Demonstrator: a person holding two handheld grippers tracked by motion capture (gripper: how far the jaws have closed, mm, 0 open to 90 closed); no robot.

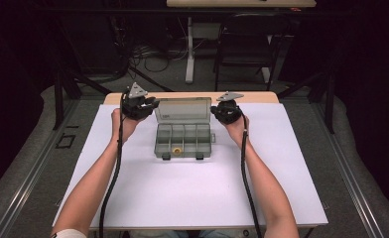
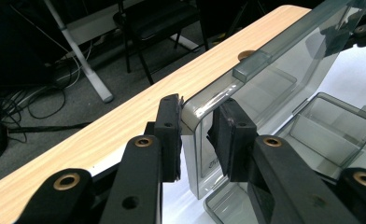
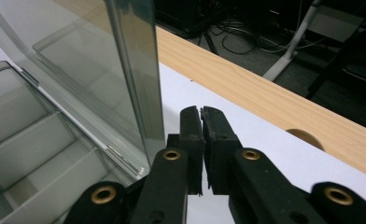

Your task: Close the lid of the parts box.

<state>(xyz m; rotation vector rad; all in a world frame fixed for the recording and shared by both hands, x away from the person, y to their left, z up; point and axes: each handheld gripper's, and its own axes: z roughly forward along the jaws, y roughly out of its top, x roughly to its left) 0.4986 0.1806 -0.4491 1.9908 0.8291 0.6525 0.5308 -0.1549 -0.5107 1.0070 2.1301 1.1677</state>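
A clear grey compartment box stands open in the middle of the white sheet, its lid upright at the back. A small yellow piece lies in a front compartment. My left gripper is at the lid's upper left corner. In the left gripper view the lid corner stands between the jaws of my left gripper: one pad touches its outer face and a thin gap shows at the other. My right gripper sits just off the lid's right edge. In its own view the right gripper is shut on nothing, beside the lid.
A white sheet covers the table, with a wooden strip bare along the far edge. A round hole is cut in that wood. Beyond the table stand a dark chair, a white desk leg and floor cables.
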